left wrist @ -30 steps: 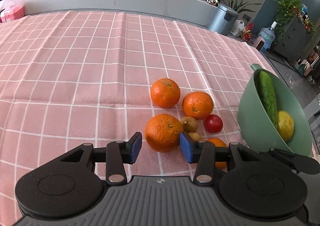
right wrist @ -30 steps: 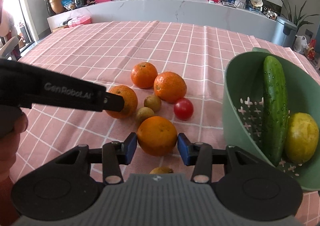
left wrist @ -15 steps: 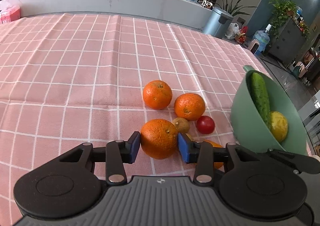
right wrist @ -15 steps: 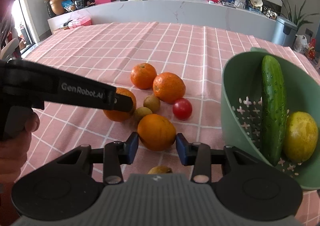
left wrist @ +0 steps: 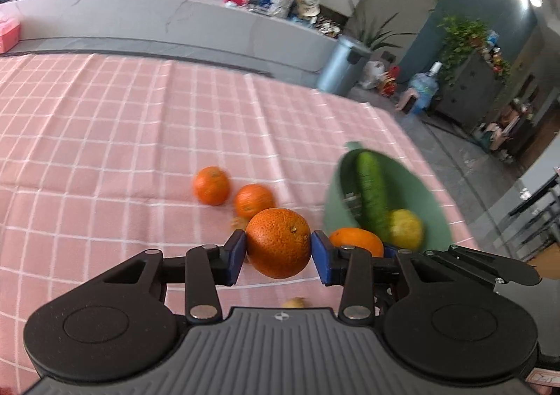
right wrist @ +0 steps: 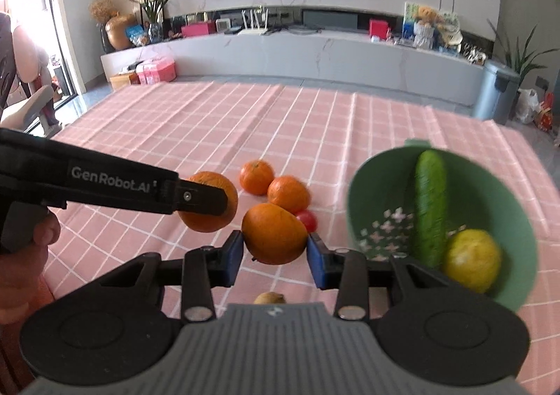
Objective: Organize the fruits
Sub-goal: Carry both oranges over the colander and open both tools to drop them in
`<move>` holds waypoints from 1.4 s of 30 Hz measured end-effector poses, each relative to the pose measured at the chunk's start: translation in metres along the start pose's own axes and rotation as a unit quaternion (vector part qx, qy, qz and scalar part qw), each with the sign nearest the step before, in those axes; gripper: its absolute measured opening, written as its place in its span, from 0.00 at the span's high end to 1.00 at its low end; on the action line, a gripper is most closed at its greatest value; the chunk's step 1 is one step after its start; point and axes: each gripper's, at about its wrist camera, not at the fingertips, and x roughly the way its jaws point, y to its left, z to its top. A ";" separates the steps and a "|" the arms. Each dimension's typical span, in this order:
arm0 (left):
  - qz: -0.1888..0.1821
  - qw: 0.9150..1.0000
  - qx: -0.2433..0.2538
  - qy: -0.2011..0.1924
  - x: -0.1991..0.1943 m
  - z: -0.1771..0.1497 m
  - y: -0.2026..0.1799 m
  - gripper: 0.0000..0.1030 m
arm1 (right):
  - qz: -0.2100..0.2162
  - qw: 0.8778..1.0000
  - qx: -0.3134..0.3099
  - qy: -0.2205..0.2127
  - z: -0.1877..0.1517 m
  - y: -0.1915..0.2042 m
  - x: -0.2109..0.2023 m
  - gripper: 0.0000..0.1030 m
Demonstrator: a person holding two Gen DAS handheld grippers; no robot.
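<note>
My left gripper (left wrist: 278, 255) is shut on an orange (left wrist: 278, 242) and holds it above the pink checked cloth. My right gripper (right wrist: 274, 253) is shut on another orange (right wrist: 273, 234), also lifted; that orange shows in the left wrist view (left wrist: 357, 241) too. The left gripper's arm (right wrist: 105, 185) crosses the right wrist view with its orange (right wrist: 203, 220). Two oranges (right wrist: 257, 176) (right wrist: 288, 193) and a red tomato (right wrist: 308, 220) lie on the cloth. A green colander bowl (right wrist: 514, 206) at the right holds a cucumber (right wrist: 428, 206) and a yellow fruit (right wrist: 470, 260).
A small kiwi (right wrist: 269, 297) lies on the cloth just under my right gripper. A grey counter (right wrist: 315, 55) and a grey bin (right wrist: 497, 94) stand beyond the table's far edge. A chair (right wrist: 24, 80) stands at the left.
Both grippers have closed on their oranges and lifted them off the cloth. The views have tilted up and shifted towards the green bowl.
</note>
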 end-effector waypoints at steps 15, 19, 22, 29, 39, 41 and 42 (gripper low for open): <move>-0.013 0.987 0.134 0.085 0.064 0.025 -0.095 0.56 | -0.042 0.996 0.018 0.073 0.013 -0.092 -0.017 0.65; -0.003 0.982 0.153 0.113 0.085 0.027 -0.103 0.56 | -0.028 0.993 0.031 0.110 0.012 -0.112 -0.004 0.65; 0.012 0.976 0.177 0.128 0.097 0.029 -0.111 0.56 | -0.020 0.990 0.034 0.135 0.011 -0.120 0.007 0.65; 0.026 0.962 0.224 0.152 0.116 0.023 -0.120 0.56 | -0.018 0.985 0.035 0.168 0.009 -0.121 0.028 0.65; 0.028 0.956 0.239 0.166 0.131 0.016 -0.124 0.55 | -0.012 0.982 0.041 0.185 0.005 -0.121 0.037 0.64; 0.028 0.957 0.238 0.167 0.132 0.015 -0.124 0.50 | -0.014 0.981 0.041 0.187 0.005 -0.121 0.037 0.64; 0.029 0.957 0.237 0.166 0.133 0.015 -0.123 0.50 | -0.015 0.981 0.040 0.187 0.005 -0.120 0.037 0.64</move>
